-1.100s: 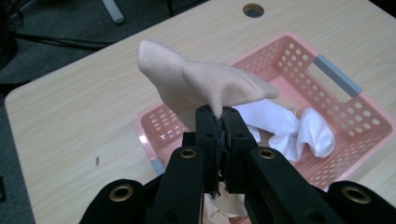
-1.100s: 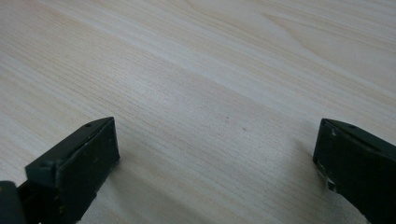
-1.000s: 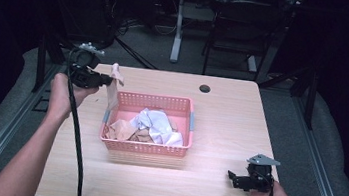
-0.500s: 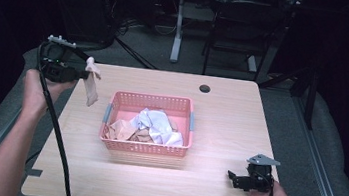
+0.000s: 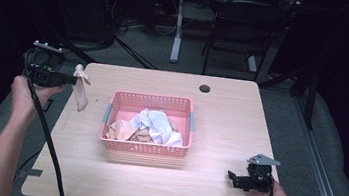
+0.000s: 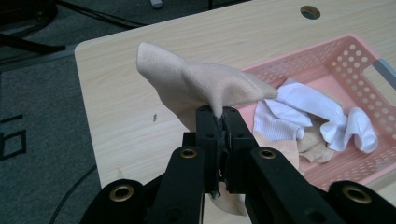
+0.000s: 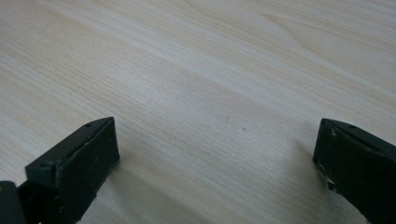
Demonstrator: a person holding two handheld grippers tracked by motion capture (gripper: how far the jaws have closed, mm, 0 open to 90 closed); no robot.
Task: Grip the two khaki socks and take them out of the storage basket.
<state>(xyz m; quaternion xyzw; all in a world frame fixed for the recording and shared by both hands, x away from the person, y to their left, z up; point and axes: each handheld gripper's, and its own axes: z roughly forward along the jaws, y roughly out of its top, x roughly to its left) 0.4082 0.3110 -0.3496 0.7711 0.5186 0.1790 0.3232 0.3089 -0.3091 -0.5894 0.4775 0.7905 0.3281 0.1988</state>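
The left tool (image 5: 75, 81) is clamped on a beige sock (image 5: 81, 94), which hangs above the tabletop's (image 5: 221, 109) left edge, clear of the pink basket (image 5: 145, 148). That one sock is out. Several more, white and beige and perhaps four or five though the heap is tangled, remain inside the basket. The right tool (image 5: 231, 177) rests near the front right corner, jaws apart, holding nothing.

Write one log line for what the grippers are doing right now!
left gripper: shut on beige sock, held over table's left edge | right gripper: open, resting on table | pink basket: holds more socks
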